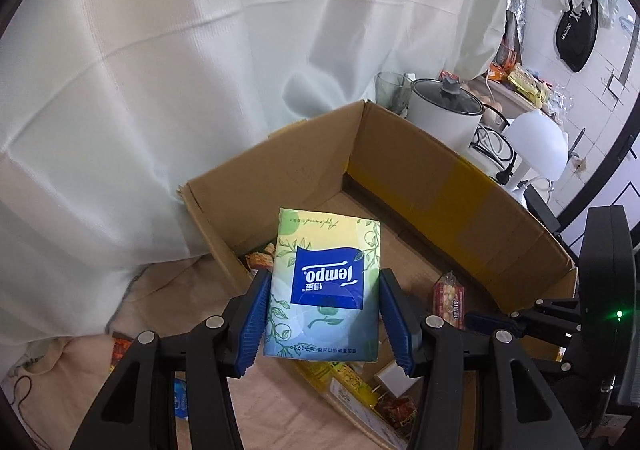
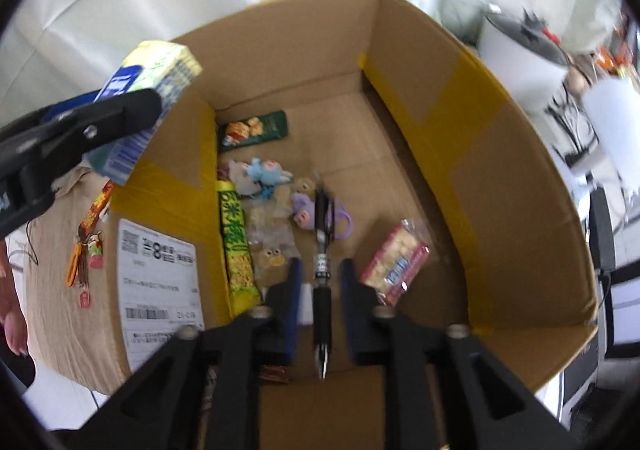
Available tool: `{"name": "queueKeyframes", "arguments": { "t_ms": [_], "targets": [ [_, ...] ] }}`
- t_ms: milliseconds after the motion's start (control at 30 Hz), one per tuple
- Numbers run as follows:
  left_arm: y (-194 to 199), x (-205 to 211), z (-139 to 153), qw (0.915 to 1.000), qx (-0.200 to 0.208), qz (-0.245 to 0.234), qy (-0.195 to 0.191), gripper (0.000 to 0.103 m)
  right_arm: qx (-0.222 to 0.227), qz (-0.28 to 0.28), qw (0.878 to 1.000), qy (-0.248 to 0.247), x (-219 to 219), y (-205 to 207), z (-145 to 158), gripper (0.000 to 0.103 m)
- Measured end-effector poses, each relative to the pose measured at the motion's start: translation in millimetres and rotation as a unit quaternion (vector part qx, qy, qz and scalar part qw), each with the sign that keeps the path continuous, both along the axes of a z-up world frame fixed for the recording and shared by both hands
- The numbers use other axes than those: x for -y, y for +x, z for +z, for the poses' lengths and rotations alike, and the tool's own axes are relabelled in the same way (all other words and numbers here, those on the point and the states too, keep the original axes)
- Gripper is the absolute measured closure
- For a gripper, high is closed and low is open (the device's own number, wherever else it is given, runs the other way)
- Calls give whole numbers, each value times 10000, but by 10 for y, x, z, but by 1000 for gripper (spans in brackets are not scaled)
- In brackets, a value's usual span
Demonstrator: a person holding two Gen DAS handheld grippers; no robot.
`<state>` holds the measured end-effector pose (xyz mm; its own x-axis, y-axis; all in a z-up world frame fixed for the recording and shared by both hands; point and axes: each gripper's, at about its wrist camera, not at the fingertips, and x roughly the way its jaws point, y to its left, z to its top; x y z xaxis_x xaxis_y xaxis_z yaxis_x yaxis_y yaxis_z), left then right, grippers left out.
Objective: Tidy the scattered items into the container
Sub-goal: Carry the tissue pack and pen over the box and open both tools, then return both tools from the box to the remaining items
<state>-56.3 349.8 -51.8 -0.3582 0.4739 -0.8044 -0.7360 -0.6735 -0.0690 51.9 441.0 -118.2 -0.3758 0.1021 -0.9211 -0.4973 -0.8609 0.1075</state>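
The left gripper (image 1: 324,314) is clamped on a tissue pack (image 1: 326,286), its blue ribbed pads pressing the pack's two long sides while it hangs above the near left part of the open cardboard box (image 1: 400,154). The pack is printed with green leaves and a blue panel reading "Tempo", upside down in this view, with smaller script too fine to read. The right gripper (image 2: 320,282) stands part open over the box floor; a black pen (image 2: 322,274) lies lengthwise in the gap between its fingers, tip toward the camera, and neither pad presses on it. Whether the pen rests on the floor cannot be told from the blurred frame. Only the right wrist view shows the contents plainly: a green snack packet (image 2: 254,130), a long yellow-green packet (image 2: 238,246), small plush toys (image 2: 264,174), a red-and-white snack bag (image 2: 396,264), and a white shipping label (image 2: 160,282) with barcode on the outer flap. It also shows the left gripper with the pack at the box's left wall, and a keychain (image 2: 86,250) outside. The left wrist view alone shows a white cooker (image 1: 448,114) behind the box.
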Motion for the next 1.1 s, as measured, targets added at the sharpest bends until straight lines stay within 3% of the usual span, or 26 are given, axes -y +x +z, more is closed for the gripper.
{"name": "queueKeyframes", "arguments": {
  "t_ms": [33, 100, 267, 400, 700, 733, 833, 1000, 1067, 1100],
  "targets": [
    [1, -24, -20, 10000, 17, 0, -9, 50, -7, -56, 10000, -16, -20, 30, 2, 56],
    [3, -102, -59, 10000, 32, -21, -38, 49, -31, -162, 9997, 166, -39, 119, 54, 24],
    [-4, -280, -137, 9996, 229, -55, -152, 49, -211, -514, 9971, 527, -94, 380, 233, 0],
    [6, -463, -223, 9991, 291, -87, -291, 49, -394, -745, 9950, 535, -175, 563, 304, 0],
    [-31, -649, -461, 9961, 684, 86, -555, 47, -475, -653, 9948, 617, -118, 603, 374, 0],
    [-28, -665, -484, 9958, 648, 44, -644, 44, -484, -641, 9948, 627, -113, 609, 375, 0],
    [-2, -689, -515, 9955, 624, -149, -697, 16, -459, -579, 9949, 687, -88, 618, 371, 0],
    [22, -661, -481, 9961, 417, -153, -759, 10, -444, -580, 9948, 717, -72, 621, 370, 0],
    [31, -650, -448, 9965, 346, -164, -749, 0, -442, -571, 9948, 713, -74, 620, 372, 0],
    [32, -634, -422, 9968, 298, -157, -728, 0, -448, -574, 9948, 708, -74, 620, 370, 0]
  ]
}}
